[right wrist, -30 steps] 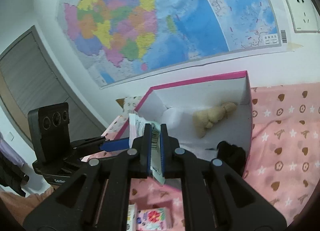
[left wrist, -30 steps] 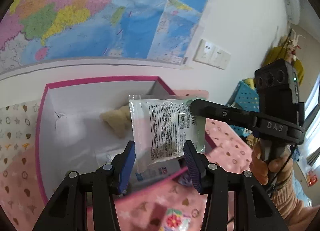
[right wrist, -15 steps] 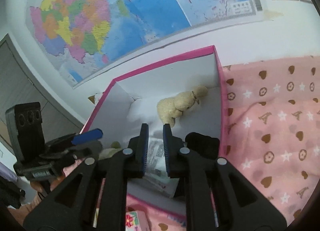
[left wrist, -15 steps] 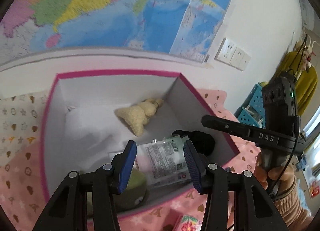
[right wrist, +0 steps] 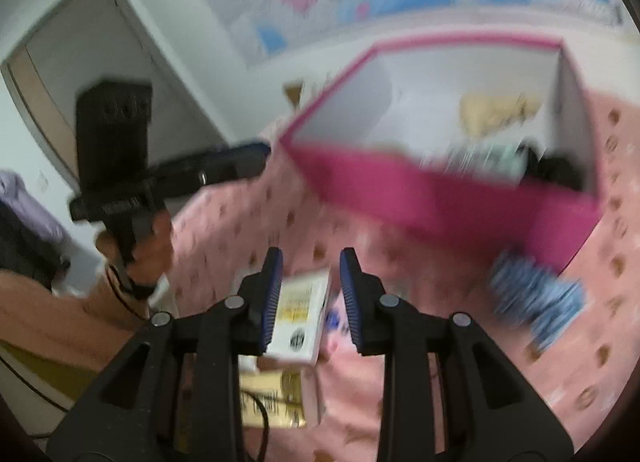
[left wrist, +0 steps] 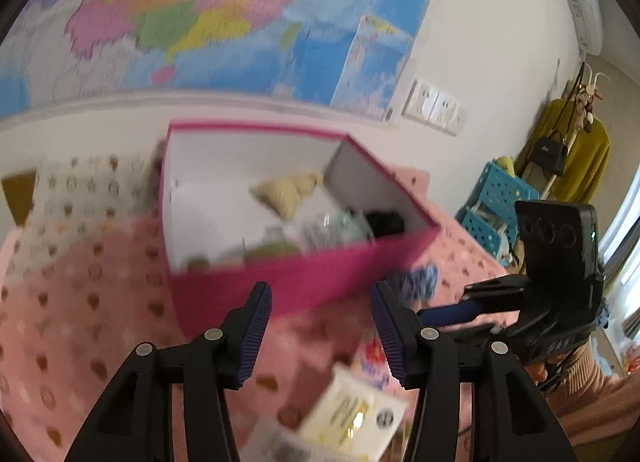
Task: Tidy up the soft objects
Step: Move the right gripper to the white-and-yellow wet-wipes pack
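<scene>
Tissue packs lie on the near pink bedspread [right wrist: 460, 382], the white-and-yellow pack [right wrist: 301, 316] just ahead of the right gripper [right wrist: 310, 298], whose jaws have just been opening, part-wide, pads clear of it. The left gripper [left wrist: 320, 326] hangs open too, holding nothing. Farther off, the pink box [left wrist: 280, 286] already holds a cream plush [left wrist: 286, 192], a printed sachet [right wrist: 486, 158] and something black. I'd square the right jaws across the pack's narrow sides, pinch mid-body, then lift well clear of the box's near wall. A blue knitted piece [right wrist: 536, 298] waits at the right.
</scene>
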Demonstrator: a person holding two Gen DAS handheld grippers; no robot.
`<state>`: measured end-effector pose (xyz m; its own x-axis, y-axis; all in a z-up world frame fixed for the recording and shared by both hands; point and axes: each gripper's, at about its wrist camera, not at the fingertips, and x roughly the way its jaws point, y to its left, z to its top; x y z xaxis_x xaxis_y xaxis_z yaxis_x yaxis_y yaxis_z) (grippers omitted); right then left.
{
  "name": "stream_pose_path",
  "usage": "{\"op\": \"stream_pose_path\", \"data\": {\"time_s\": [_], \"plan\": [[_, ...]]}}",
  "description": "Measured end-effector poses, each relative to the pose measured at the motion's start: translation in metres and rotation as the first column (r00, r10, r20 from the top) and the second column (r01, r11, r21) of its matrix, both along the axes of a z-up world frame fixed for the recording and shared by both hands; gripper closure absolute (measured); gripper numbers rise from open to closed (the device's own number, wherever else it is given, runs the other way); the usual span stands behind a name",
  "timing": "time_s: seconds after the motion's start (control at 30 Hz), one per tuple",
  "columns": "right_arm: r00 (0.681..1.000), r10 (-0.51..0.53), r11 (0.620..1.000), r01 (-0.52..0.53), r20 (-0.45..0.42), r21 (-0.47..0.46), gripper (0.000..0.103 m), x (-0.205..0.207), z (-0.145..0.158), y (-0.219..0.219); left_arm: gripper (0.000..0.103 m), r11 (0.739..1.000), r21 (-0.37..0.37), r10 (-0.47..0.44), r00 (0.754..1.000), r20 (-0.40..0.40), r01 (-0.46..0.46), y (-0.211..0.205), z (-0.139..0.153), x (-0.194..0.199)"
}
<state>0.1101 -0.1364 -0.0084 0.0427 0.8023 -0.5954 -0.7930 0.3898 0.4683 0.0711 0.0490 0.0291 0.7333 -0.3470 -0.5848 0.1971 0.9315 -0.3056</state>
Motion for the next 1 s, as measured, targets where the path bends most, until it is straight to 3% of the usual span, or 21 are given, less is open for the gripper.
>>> {"op": "stream_pose_path", "data": {"time_s": [0.27, 0.4, 0.6, 0.77, 0.83, 0.9, 1.0], "plan": [[0.999, 0.0, 0.997, -0.004, -0.05, -0.08, 0.072, -0.003, -0.035, 0.023, 0.051, 1.0, -0.022, -0.019, 0.993, -0.117, 0.016, -0.007, -0.043, -0.013], [0.999, -0.02, 0.993, 0.016, -0.036, -0.117, 0.091, -0.001, -0.04, 0.029, 0.051, 0.999, -0.053, -0.02, 0.991, -0.135, 0.013, -0.004, -0.051, -0.018], [0.997, -0.072, 0.995, 0.07, -0.021, -0.068, 0.1, 0.002, -0.031, 0.013, 0.051, 0.997, -0.074, -0.033, 0.989, -0.146, 0.023, -0.004, -0.056, -0.019], [0.993, -0.109, 0.994, 0.108, -0.042, -0.026, 0.1, 0.01, -0.019, -0.006, 0.051, 0.996, -0.065, -0.064, 0.986, -0.153, 0.055, -0.012, -0.058, -0.02], [0.992, -0.113, 0.993, 0.111, -0.048, -0.037, 0.097, 0.009, -0.022, -0.005, 0.051, 0.995, -0.068, -0.077, 0.984, -0.162, 0.067, -0.015, -0.061, -0.02], [0.994, -0.083, 0.996, 0.08, -0.067, -0.047, 0.085, 0.006, -0.028, 0.003, 0.051, 0.995, -0.063, -0.084, 0.981, -0.174, 0.074, -0.017, -0.065, -0.02], [0.996, -0.06, 0.995, 0.054, -0.06, -0.088, 0.085, 0.002, -0.039, 0.019, 0.051, 0.995, -0.061, -0.084, 0.978, -0.193, 0.073, -0.019, -0.07, -0.022]]}}
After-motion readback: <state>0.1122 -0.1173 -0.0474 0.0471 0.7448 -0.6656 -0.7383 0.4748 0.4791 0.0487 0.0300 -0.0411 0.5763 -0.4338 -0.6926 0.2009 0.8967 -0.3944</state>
